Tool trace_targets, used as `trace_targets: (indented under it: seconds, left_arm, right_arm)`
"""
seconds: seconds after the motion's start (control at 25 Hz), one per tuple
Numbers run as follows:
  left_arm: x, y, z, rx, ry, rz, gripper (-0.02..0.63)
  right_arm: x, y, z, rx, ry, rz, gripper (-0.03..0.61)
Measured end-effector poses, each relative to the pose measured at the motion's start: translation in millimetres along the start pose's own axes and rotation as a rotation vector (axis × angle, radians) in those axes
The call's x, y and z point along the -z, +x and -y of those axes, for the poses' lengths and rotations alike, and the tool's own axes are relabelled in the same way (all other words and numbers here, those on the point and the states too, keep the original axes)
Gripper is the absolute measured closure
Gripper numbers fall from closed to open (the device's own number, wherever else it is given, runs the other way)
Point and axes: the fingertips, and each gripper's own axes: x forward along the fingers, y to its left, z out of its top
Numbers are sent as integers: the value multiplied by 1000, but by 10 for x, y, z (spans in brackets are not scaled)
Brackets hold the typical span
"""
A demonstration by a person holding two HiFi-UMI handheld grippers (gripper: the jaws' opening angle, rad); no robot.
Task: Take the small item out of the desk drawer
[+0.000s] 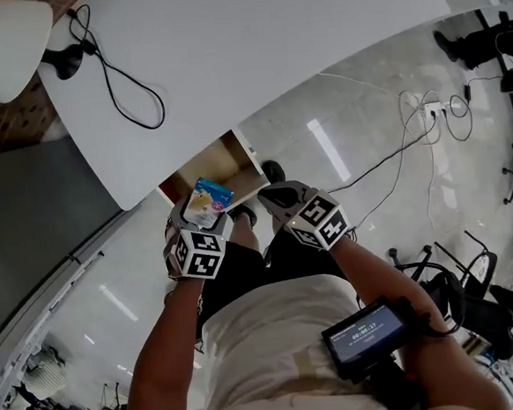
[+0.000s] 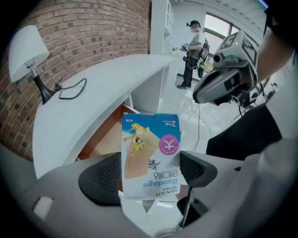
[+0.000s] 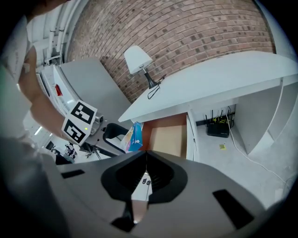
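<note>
The bandage packet (image 2: 150, 155) is a flat little paper-and-film sachet, so I'd guess it weighs next to nothing, bends easily and is a bit slick. The left gripper (image 2: 150, 179) pinches it by its lower half, one pad on each side edge, and the top sticks up free. That looks like the sensible spot: low and across the width, so it doesn't fold or slide out. No need to squeeze hard, it would probably just crease.

It's up in the air, clear of the open drawer (image 3: 170, 139), which sits just beyond it under the white tabletop (image 1: 253, 50). The right gripper (image 3: 145, 174) is pressed together on nothing, just right of the left one. A lamp (image 3: 138, 58) and a black cable (image 1: 123, 77) sit at the far left of the tabletop.
</note>
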Motion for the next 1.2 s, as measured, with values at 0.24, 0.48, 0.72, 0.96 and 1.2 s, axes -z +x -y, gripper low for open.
trace_targets:
  seconds: [0.24,0.48,0.72,0.96,1.2]
  left_arm:
    - [-101,-329,-41,-2,-84,109,225]
    - [-240,-642,-37,-7,-149,213,225]
    - [-367,-1069,-317,-60,-156,285,225]
    - [-409,-1278,-385,-87,-234,374,225]
    - [-548,-1500,-436,-97,-286,448,225]
  right_arm:
    - [-238,-37,-122,4,-44,11,572]
    - [-466,-165,-195,15,-97,17,572]
    - [-970,-190,-354,2,-99,118,572]
    - [-1200,-277,-528,-37,-167,147,572]
    - [-1469,-438,-671,-79,-241,180,572]
